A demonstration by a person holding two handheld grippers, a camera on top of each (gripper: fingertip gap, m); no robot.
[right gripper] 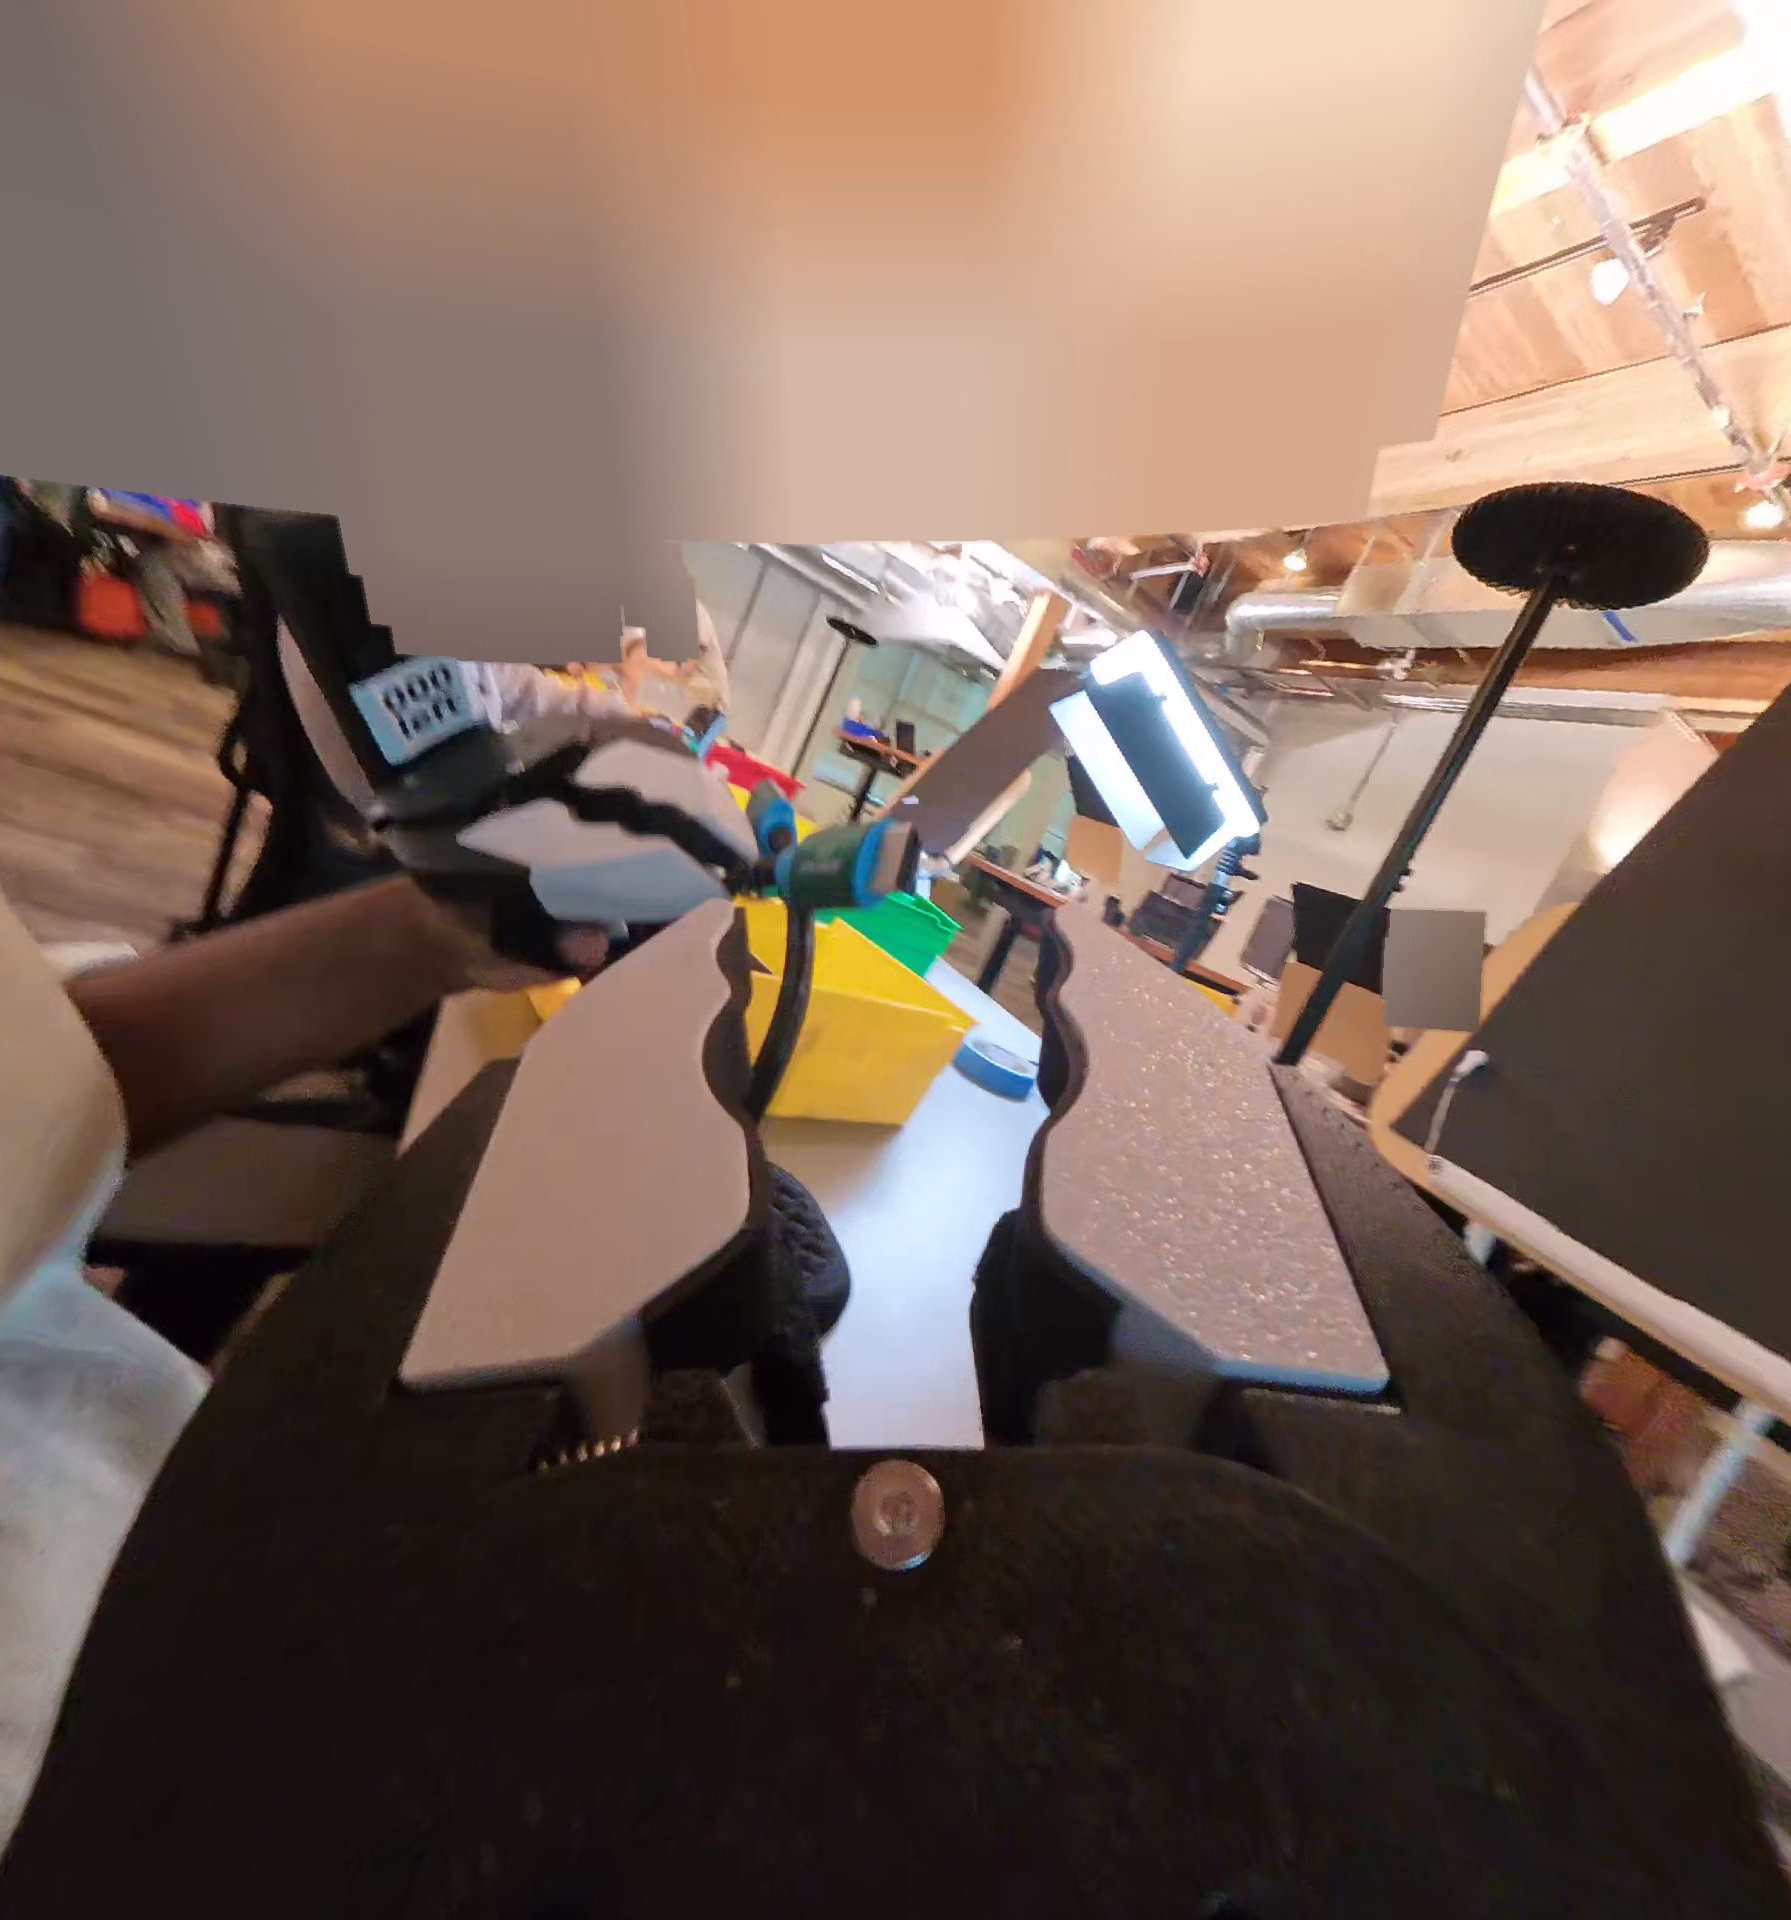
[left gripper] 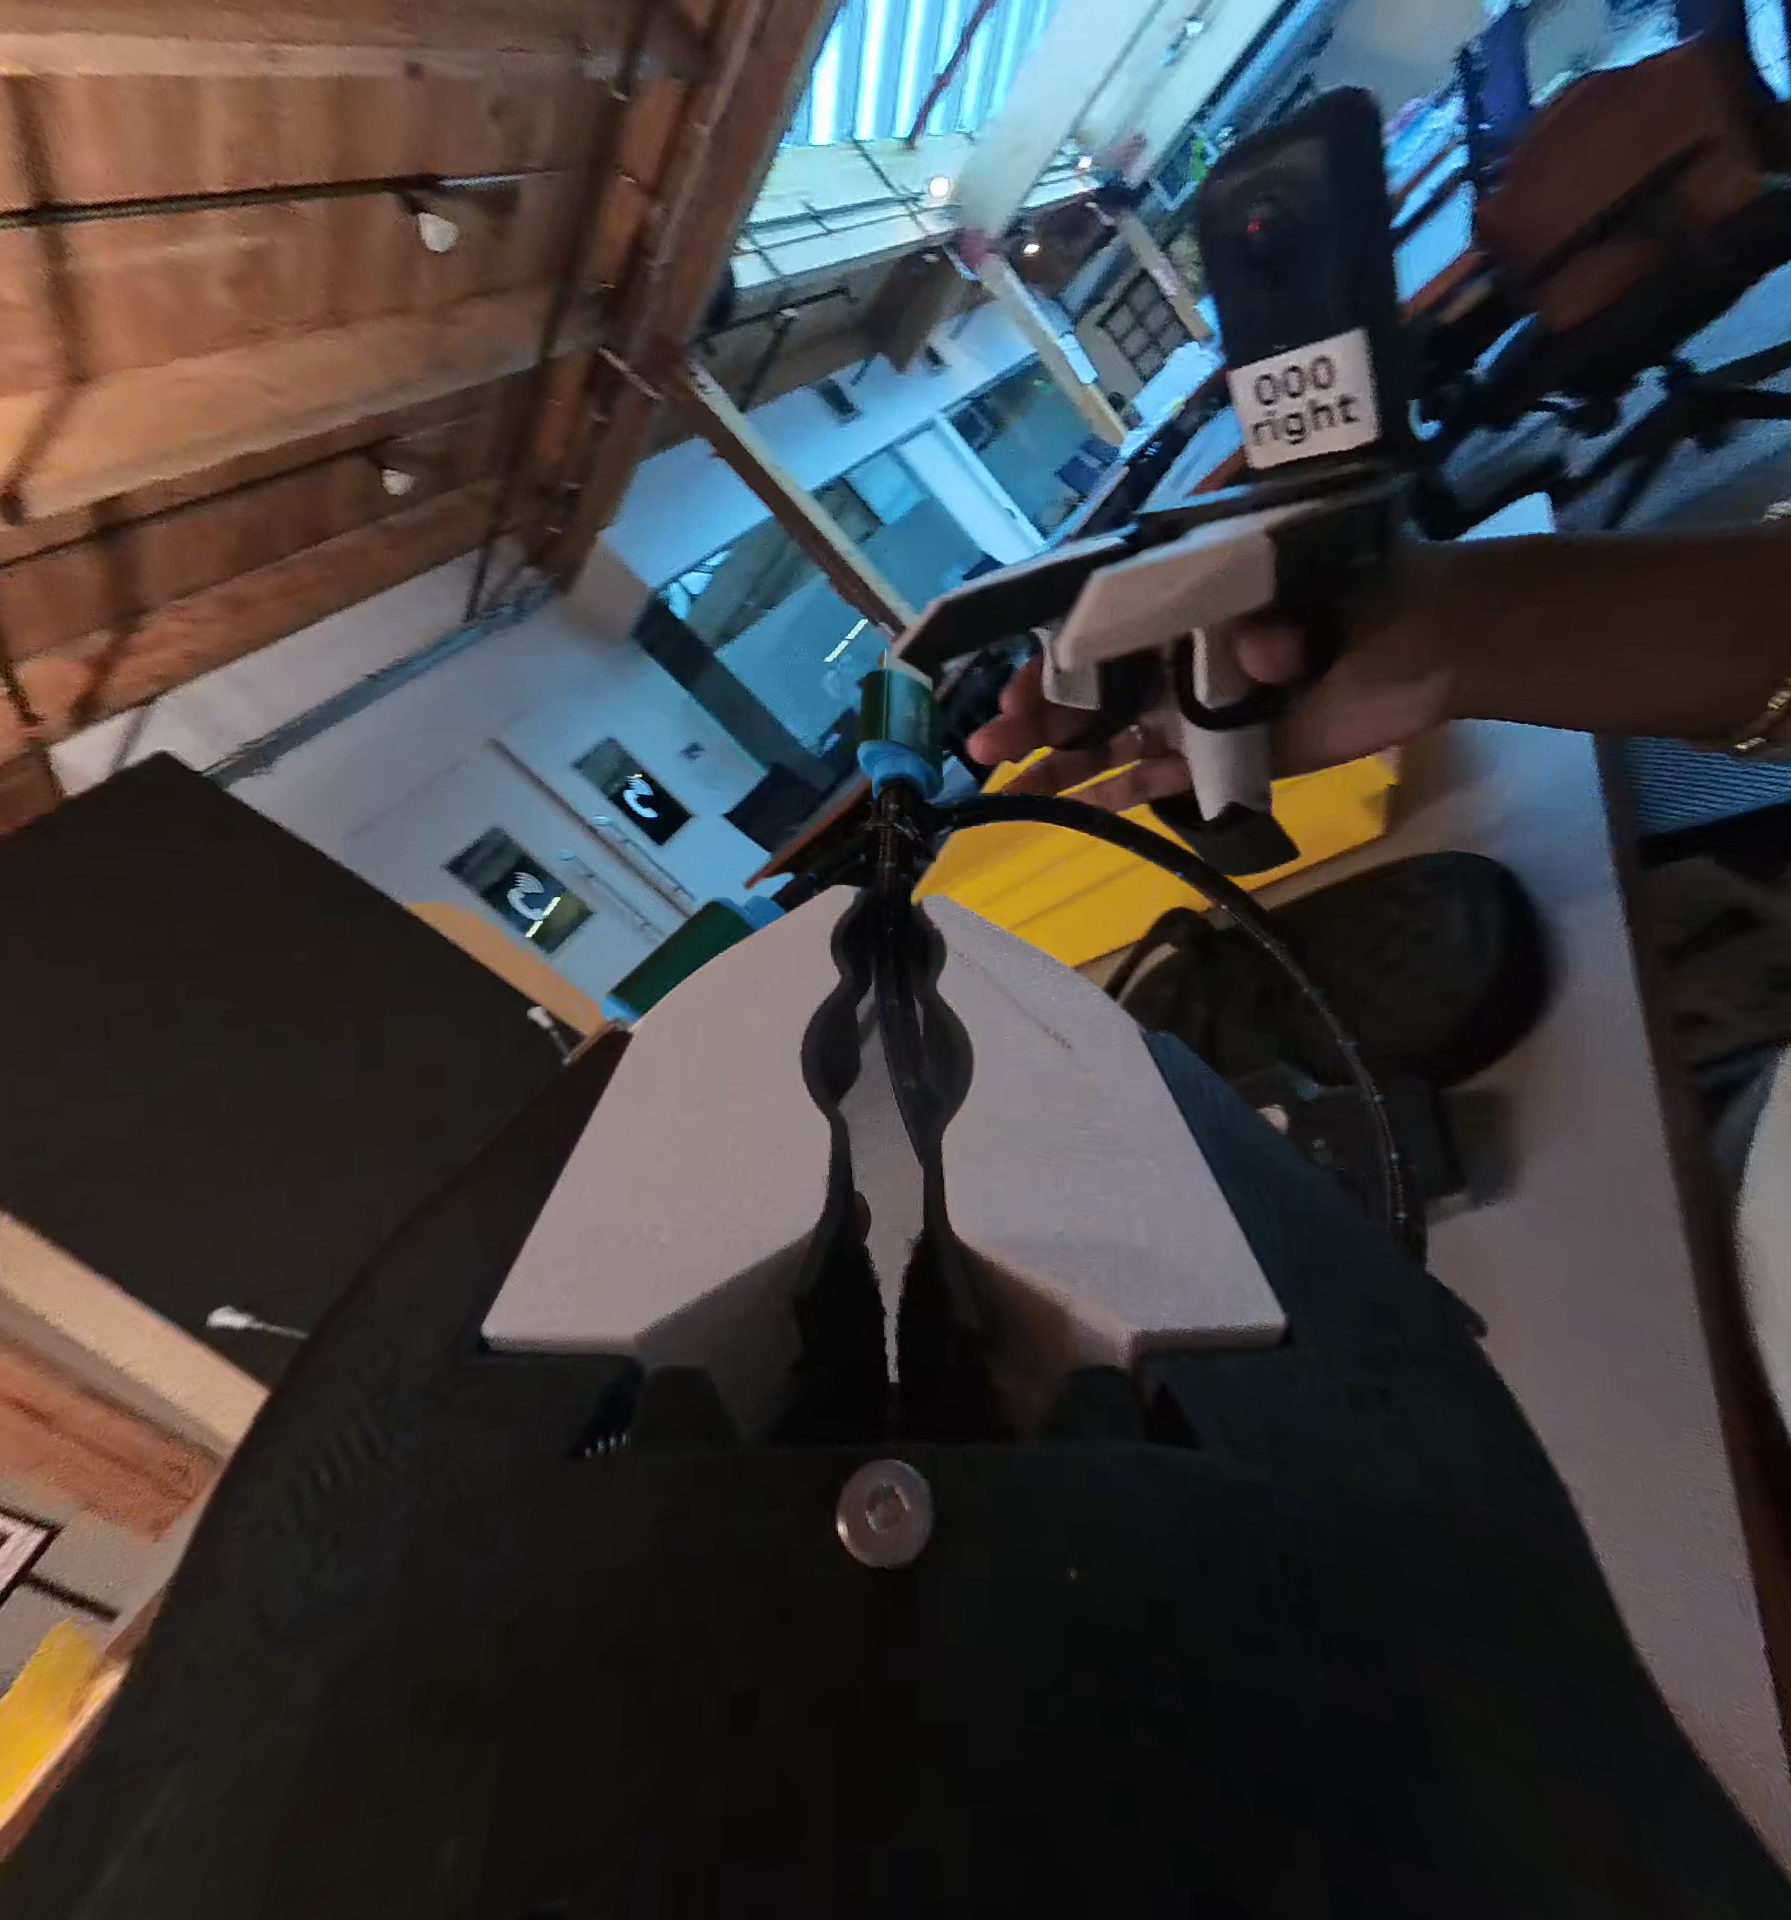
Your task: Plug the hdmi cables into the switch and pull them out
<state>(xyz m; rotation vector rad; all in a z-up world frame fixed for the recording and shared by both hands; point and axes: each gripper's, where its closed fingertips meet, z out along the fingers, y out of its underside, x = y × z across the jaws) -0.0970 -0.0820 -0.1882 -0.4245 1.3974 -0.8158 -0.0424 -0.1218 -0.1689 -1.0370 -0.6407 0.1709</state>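
Note:
My left gripper is shut on a black HDMI cable, just behind its green and blue plug, which sticks out past the fingertips in the air. The cable arcs right and down toward the table. A second green plug shows behind the left finger. My right gripper, held by a hand, hovers with its tips right at the held plug. In the right wrist view my right gripper is open and empty, and the left gripper holds the plug just ahead of it. I cannot make out the switch.
Yellow bins and a green bin stand on the pale table, with a blue tape roll beside them. A black mesh object lies on the table. A black panel, a black pole and a light panel stand to the right. The gap from one gripper's tips to the other's is roughly 8 cm.

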